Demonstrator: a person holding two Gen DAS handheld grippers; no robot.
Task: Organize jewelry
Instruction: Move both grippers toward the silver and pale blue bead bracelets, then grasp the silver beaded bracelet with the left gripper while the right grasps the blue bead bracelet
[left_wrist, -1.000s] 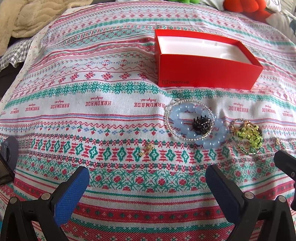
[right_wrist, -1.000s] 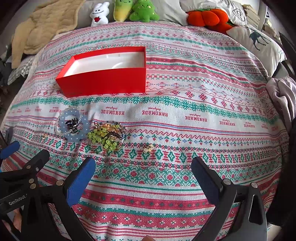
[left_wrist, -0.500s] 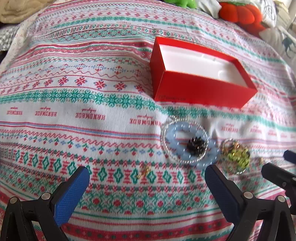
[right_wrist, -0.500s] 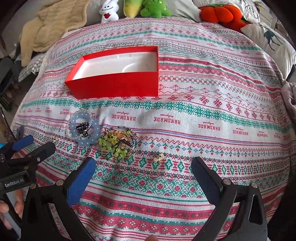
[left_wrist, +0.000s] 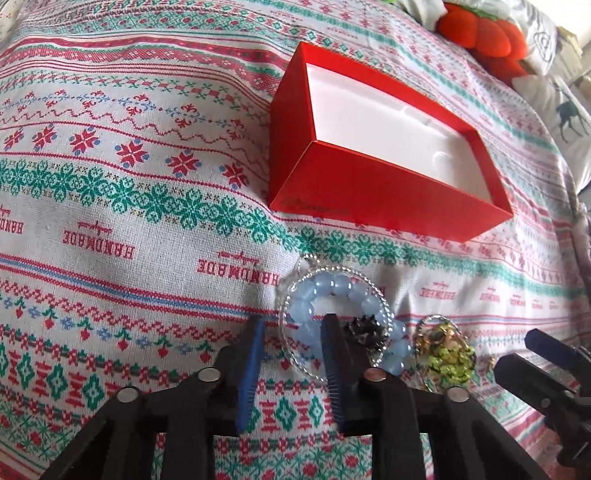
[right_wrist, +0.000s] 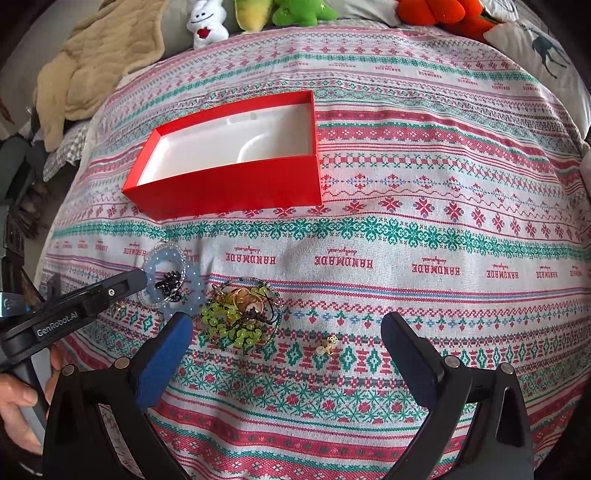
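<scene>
An open red box with a white inside lies on the patterned cloth. In front of it lie a pale blue bead bracelet ringed by a clear bead strand, with a black clip inside it. A green bead pile with gold rings lies to its right. A small gold earring lies alone. My left gripper has its jaws narrowed around the bracelet's left side, not fully closed. My right gripper is open and empty, above the green pile and the earring.
Plush toys and an orange plush sit at the far edge. A beige blanket lies at the far left. A deer-print pillow is at the right. A second small gold piece lies beside the left gripper's finger.
My left gripper has moved right and forward to the blue bracelet, and its jaws have narrowed from wide open. My right gripper has moved closer to the jewelry.
</scene>
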